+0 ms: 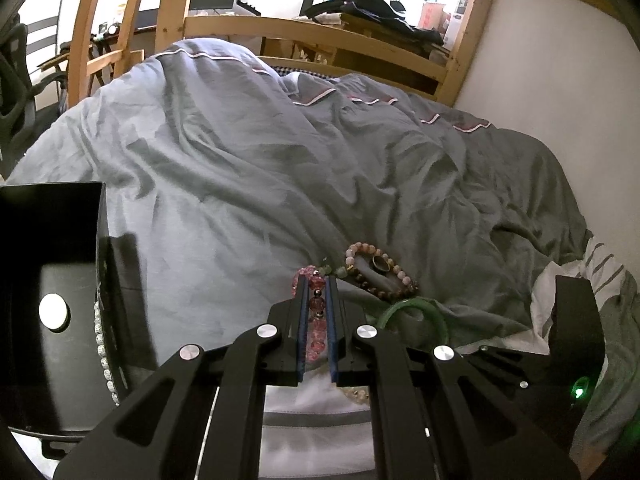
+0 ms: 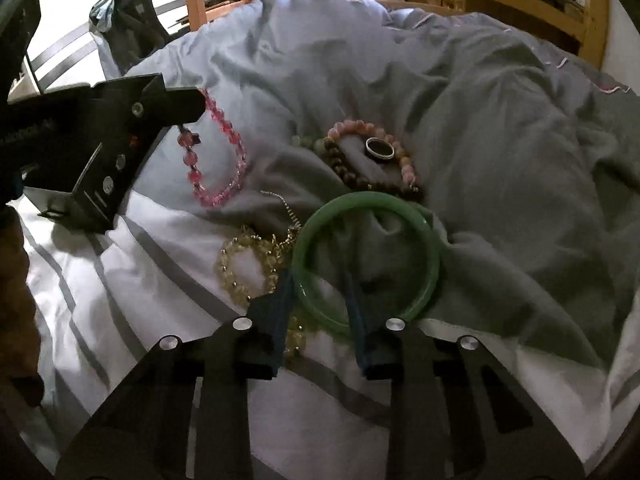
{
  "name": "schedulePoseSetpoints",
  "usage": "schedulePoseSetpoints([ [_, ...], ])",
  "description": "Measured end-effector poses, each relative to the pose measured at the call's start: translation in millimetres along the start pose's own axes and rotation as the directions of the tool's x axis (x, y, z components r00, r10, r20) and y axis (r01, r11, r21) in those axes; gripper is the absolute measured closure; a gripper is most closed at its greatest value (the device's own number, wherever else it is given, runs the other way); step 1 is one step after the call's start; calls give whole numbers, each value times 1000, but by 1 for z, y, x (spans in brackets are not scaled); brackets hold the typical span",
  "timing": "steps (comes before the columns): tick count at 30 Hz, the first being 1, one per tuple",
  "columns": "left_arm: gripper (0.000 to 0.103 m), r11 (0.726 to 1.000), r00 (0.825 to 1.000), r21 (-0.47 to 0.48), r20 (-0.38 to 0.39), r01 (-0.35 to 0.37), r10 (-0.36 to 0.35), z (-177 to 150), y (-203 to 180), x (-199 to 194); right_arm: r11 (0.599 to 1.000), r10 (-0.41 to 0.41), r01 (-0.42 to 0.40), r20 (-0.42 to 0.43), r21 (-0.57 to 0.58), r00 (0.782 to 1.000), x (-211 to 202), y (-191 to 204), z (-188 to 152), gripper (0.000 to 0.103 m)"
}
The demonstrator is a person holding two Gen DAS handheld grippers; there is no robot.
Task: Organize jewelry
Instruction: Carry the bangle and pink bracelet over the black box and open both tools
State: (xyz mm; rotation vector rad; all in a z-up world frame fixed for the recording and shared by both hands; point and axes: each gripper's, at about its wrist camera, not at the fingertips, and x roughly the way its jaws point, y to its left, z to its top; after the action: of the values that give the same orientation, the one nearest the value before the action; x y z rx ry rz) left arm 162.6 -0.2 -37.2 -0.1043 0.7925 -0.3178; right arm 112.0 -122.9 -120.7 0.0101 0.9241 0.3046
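My left gripper [image 1: 317,280] is shut on a pink crystal bead bracelet [image 1: 316,320], which hangs from it above the bed in the right wrist view [image 2: 224,160]. My right gripper [image 2: 320,280] is open, its fingers straddling the near rim of a green jade bangle [image 2: 434,264] lying on the duvet. Beyond lie a pink bead bracelet [image 2: 372,126], a brown bead bracelet [image 2: 348,172] and a metal ring [image 2: 379,149]. A yellow bead bracelet [image 2: 232,268] and a thin chain [image 2: 290,212] lie left of the bangle.
An open black jewelry box [image 1: 52,304] with a pearl strand [image 1: 102,352] at its edge stands at the left. The grey duvet [image 1: 248,152] is rumpled over a white striped sheet [image 2: 120,280]. A wooden bed frame [image 1: 312,28] and a white wall [image 1: 552,80] bound the bed.
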Motion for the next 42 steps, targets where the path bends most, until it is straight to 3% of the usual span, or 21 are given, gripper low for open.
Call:
schedulePoseSetpoints([
  [3,95,1000,1000,5,4,4,-4,1,0,-1,1000,28,-28,68,4,997,-13,0,4,95],
  [5,95,1000,1000,0,8,9,-9,1,1,-1,999,45,-48,160,16,986,-30,-2,8,95],
  [13,95,1000,1000,-7,26,15,-15,2,2,-7,986,71,-117,334,119,940,-65,-21,16,95],
  [25,95,999,995,-9,91,33,-32,8,0,-49,988,77,-124,408,90,910,-99,-5,20,95],
  [31,95,999,994,-37,108,23,-19,15,11,-69,993,78,-111,463,45,883,-121,10,25,95],
  [34,95,999,994,-53,107,6,0,14,18,-75,994,76,-105,453,39,888,-119,13,26,95],
  [35,95,998,994,-62,107,1,6,14,22,-78,994,74,-99,429,36,900,-115,13,27,93],
  [37,95,998,994,-70,113,-4,12,16,25,-81,992,98,-118,327,42,940,-96,10,27,62],
  [38,95,997,993,-74,116,-6,15,17,26,-83,988,133,-151,283,45,950,-86,8,25,32],
  [39,95,997,993,-77,119,-7,16,18,27,-83,983,159,-176,256,44,954,-78,9,22,26],
  [42,95,998,993,-69,117,-12,20,18,25,-82,980,198,-195,147,-33,969,-53,29,13,32],
])
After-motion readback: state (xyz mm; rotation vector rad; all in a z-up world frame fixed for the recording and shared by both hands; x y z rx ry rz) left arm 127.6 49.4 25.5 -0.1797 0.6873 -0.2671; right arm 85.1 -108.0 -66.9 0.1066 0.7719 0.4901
